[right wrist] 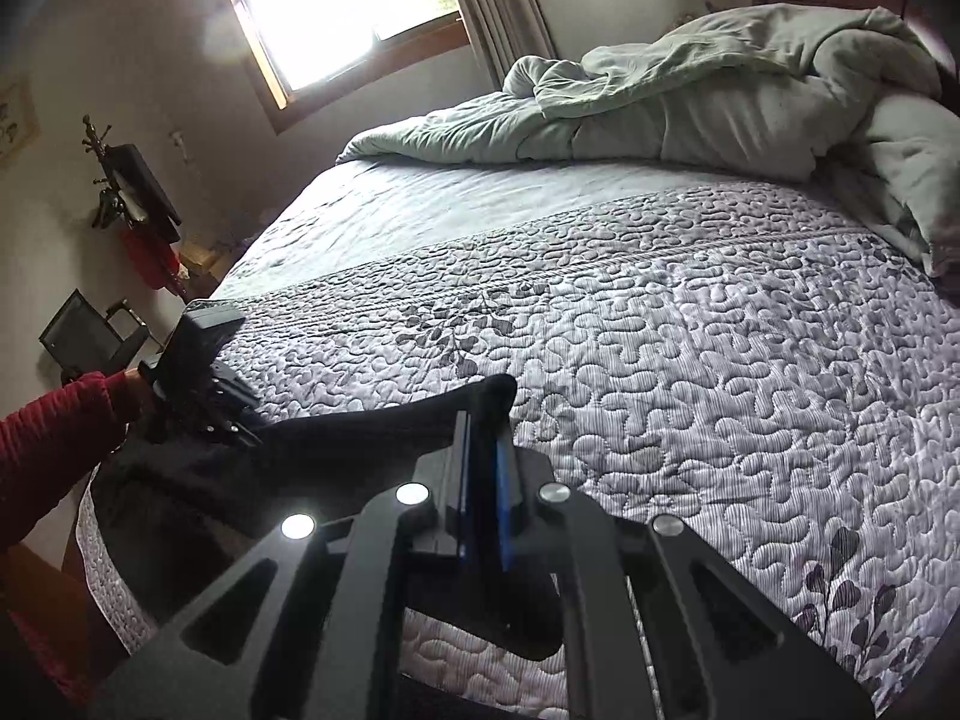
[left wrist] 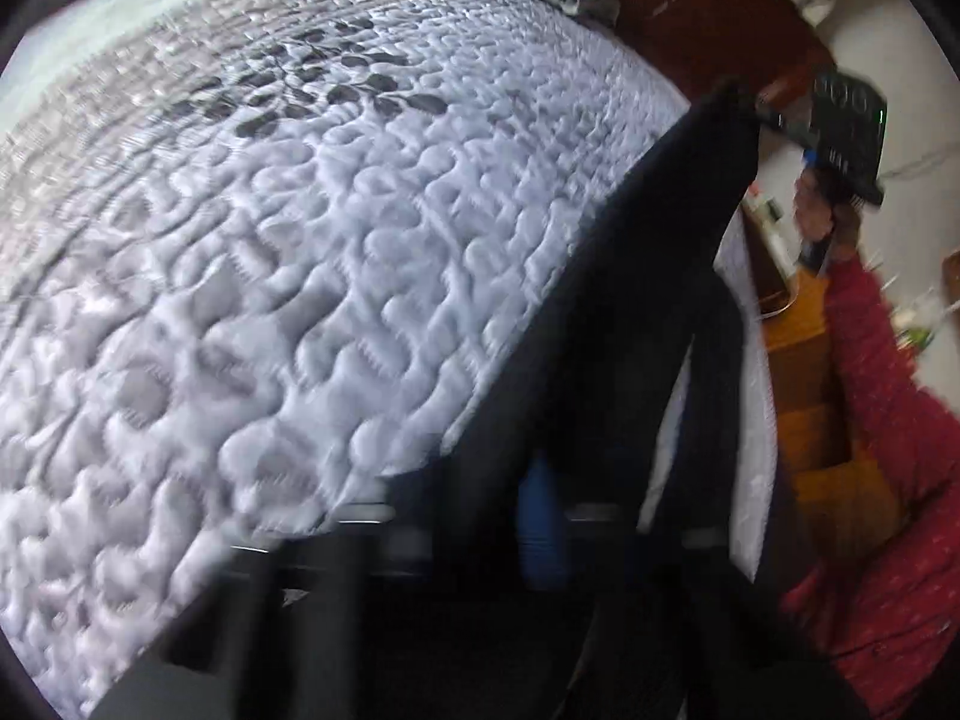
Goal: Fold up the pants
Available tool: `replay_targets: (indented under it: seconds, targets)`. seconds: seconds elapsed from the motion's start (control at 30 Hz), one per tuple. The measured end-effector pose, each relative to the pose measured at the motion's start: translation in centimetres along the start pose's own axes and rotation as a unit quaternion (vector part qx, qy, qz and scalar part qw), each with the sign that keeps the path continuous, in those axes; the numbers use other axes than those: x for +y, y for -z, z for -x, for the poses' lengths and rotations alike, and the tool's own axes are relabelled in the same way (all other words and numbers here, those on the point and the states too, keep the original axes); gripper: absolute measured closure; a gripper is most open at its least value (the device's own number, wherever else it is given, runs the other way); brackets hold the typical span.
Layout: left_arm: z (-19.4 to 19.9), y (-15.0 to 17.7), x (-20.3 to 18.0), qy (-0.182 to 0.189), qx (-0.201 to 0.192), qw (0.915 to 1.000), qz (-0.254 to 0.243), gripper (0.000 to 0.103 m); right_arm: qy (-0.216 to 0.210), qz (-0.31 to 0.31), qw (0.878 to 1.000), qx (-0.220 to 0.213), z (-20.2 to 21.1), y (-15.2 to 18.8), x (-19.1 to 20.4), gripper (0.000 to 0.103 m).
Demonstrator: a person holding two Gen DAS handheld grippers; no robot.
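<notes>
- While the black pants (right wrist: 360, 426) hang over the quilted bed (right wrist: 690, 360) edge, the right gripper (right wrist: 483, 420) pinches their fabric.
- The left gripper (right wrist: 240, 420) also clamps the pants.

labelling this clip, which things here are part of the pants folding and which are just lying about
Part of the job:
black pants
left gripper, jaws shut on the pants
right gripper, jaws shut on the pants
quilted bedspread, the work surface

Lying about:
rumpled green duvet
coat rack
</notes>
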State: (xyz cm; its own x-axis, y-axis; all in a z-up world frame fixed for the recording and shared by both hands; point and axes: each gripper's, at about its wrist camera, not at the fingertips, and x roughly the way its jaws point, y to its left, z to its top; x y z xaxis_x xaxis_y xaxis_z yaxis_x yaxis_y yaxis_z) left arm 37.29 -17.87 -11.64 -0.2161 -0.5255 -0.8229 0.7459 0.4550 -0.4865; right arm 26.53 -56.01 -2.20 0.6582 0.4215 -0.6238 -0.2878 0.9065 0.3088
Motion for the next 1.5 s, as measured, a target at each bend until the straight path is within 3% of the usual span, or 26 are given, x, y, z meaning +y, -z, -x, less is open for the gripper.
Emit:
replay_targets:
  seconds: [0.13,0.23,0.3,0.43,0.63,0.73,0.87,1.0,1.07,1.17,1.3,1.4,1.43,1.47,1.5]
  targets:
    - [3.1,1.7,-2.5,-0.06,-0.071,0.9955,0.015,0.093,0.015,-0.011,1.0,-0.015,0.5,1.2,0.4,0.097]
    - [5.1,4.0,-8.0,-0.148,-0.121,0.9816,0.001,0.093,0.029,-0.015,0.999,-0.024,1.2,2.9,0.8,0.097]
    - [5.4,5.9,-12.2,-0.203,-0.133,0.9702,0.003,0.093,0.039,-0.014,0.999,-0.023,1.5,4.5,1.2,0.097]
    - [3.4,10.0,-18.5,-0.272,-0.126,0.9537,-0.024,0.093,0.059,-0.011,0.998,-0.014,2.4,9.0,2.8,0.097]
    - [0.1,16.2,-21.9,-0.306,-0.137,0.9422,0.004,0.093,0.064,-0.029,0.997,0.002,4.5,15.4,4.8,0.097]
    - [-1.9,18.8,-23.1,-0.317,-0.147,0.9368,0.017,0.093,0.08,-0.035,0.996,0.031,4.5,18.4,5.8,0.097]
    - [-5.7,21.0,-22.6,-0.336,-0.122,0.9335,0.032,0.093,0.092,-0.066,0.991,0.069,4.0,21.4,6.1,0.089]
    - [-6.3,21.4,-21.7,-0.337,-0.144,0.9286,0.056,0.092,0.079,-0.119,0.986,0.083,4.4,23.0,6.4,0.075]
    - [-6.3,21.4,-21.5,-0.337,-0.145,0.9281,0.061,0.092,0.045,-0.153,0.984,0.074,5.0,23.5,6.8,0.06]
    - [-6.2,21.2,-21.3,-0.337,-0.144,0.928,0.065,0.092,-0.005,-0.202,0.977,0.069,4.8,23.5,7.3,0.048]
    - [-6.3,21.0,-21.3,-0.339,-0.143,0.9274,0.069,0.091,-0.026,-0.267,0.96,0.082,2.6,23.1,6.3,0.048]
    - [-6.4,20.8,-21.4,-0.345,-0.138,0.9257,0.069,0.088,-0.043,-0.328,0.941,0.076,1.1,22.9,5.0,0.048]
    - [-6.5,20.7,-21.4,-0.345,-0.137,0.9258,0.07,0.088,-0.051,-0.341,0.936,0.07,0.7,22.8,4.7,0.056]
    - [-6.4,20.5,-21.4,-0.344,-0.135,0.9263,0.072,0.088,-0.046,-0.346,0.935,0.072,0.4,22.5,4.5,0.079]
    - [-6.3,20.4,-21.3,-0.341,-0.134,0.9272,0.077,0.088,-0.039,-0.337,0.938,0.074,0.1,21.9,4.6,0.093]
